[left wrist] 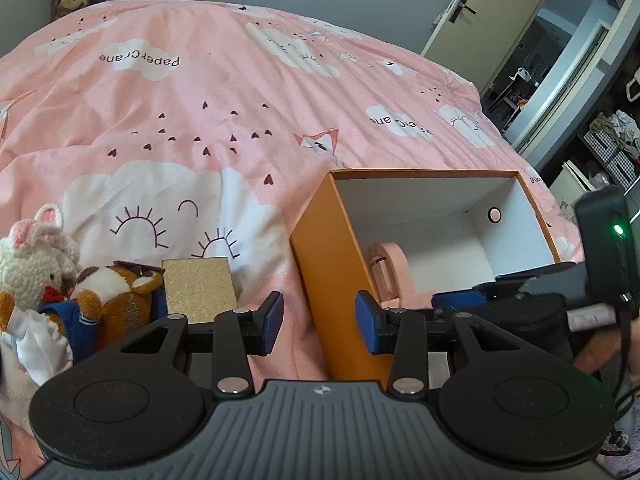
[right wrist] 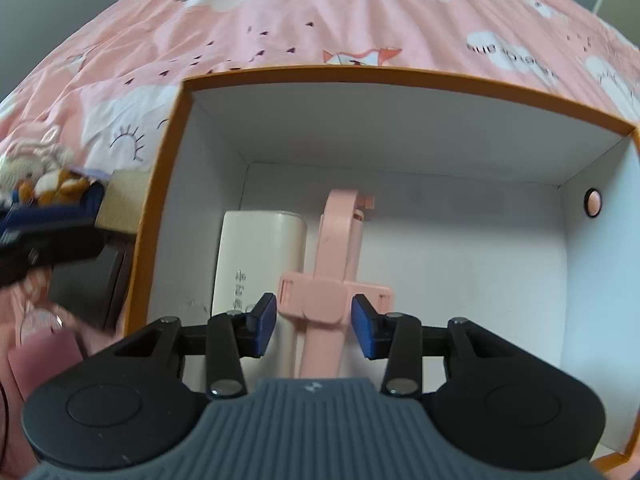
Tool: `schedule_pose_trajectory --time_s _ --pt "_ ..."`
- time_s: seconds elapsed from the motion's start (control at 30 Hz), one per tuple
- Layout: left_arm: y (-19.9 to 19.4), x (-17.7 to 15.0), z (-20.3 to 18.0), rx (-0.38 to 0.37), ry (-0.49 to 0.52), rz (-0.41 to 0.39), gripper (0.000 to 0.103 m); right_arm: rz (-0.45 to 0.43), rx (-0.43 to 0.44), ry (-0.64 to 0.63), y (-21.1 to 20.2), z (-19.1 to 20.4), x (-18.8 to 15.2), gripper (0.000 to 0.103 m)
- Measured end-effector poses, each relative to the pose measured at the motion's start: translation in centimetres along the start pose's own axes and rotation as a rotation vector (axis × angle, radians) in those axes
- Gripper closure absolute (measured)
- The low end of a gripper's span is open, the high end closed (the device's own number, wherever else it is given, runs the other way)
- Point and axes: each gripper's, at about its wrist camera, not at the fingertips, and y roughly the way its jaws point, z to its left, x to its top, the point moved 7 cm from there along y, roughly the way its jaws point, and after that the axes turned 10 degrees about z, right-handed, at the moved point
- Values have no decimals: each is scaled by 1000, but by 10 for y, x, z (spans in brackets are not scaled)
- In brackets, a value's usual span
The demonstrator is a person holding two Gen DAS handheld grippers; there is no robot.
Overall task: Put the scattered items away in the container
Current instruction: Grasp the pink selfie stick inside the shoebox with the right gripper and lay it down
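The right tool (right wrist: 314, 326) stood open astride the pink plastic phone holder (right wrist: 334, 280) inside the orange cardboard box (right wrist: 176, 128), holding nothing; lifting straight up seemed safest; the left tool (left wrist: 319, 322) was half open and empty.

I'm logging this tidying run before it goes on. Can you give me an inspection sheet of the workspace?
Surface: pink bedspread with cloud print, creased.
Job's things: orange box open on the bed; inside it a pink holder and a white case. Outside, left of the box: gold box, plush rabbit, plush bear.
Clutter: nothing seen.
Grippers: left gripper open, empty, beside the orange box's near corner; right gripper open inside the box, pads clear of the pink holder.
Cables: dark cable by the right gripper.
Surroundings: open door, shelves.
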Motion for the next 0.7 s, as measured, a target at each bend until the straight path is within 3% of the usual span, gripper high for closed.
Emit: schedule_pose_trajectory --time_s 0.13,0.47,0.7 --pt "0 1 6 1 -17 -3 57 -8 -17 31 4 -2 13 59" --pt "8 0 10 2 -22 18 57 19 -43 45 19 -13 17 74" --pt "10 -1 9 6 -19 24 57 4 48 65 8 -26 11 80"
